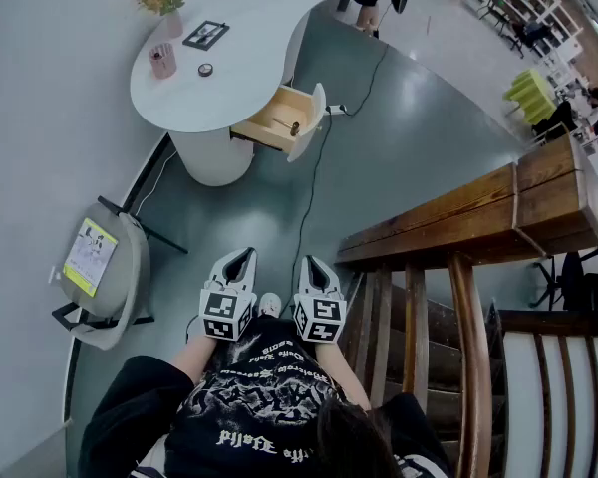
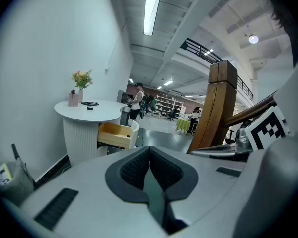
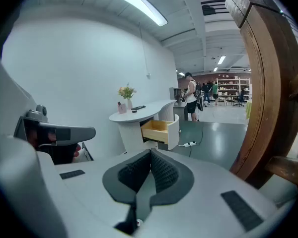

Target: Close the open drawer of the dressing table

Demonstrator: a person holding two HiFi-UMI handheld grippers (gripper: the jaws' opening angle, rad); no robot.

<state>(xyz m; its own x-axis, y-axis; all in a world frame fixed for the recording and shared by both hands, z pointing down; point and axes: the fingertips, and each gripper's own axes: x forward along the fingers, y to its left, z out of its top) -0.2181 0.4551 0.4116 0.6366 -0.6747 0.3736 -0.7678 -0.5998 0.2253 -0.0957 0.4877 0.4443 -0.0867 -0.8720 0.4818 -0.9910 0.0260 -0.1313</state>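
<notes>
Head view: drawer (image 1: 277, 119) stands open at 12 o'clock under dressing table (image 1: 259, 28), well apart from left gripper (image 1: 241, 259) and right gripper (image 1: 313, 266), both with jaws together and empty. Likely a rigid, light-sliding box; push white front panel (image 1: 310, 120) squarely.

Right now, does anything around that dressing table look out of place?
Yes: the drawer stands pulled out from under the tabletop, its wooden inside showing. A cable also trails across the floor beside it.
</notes>
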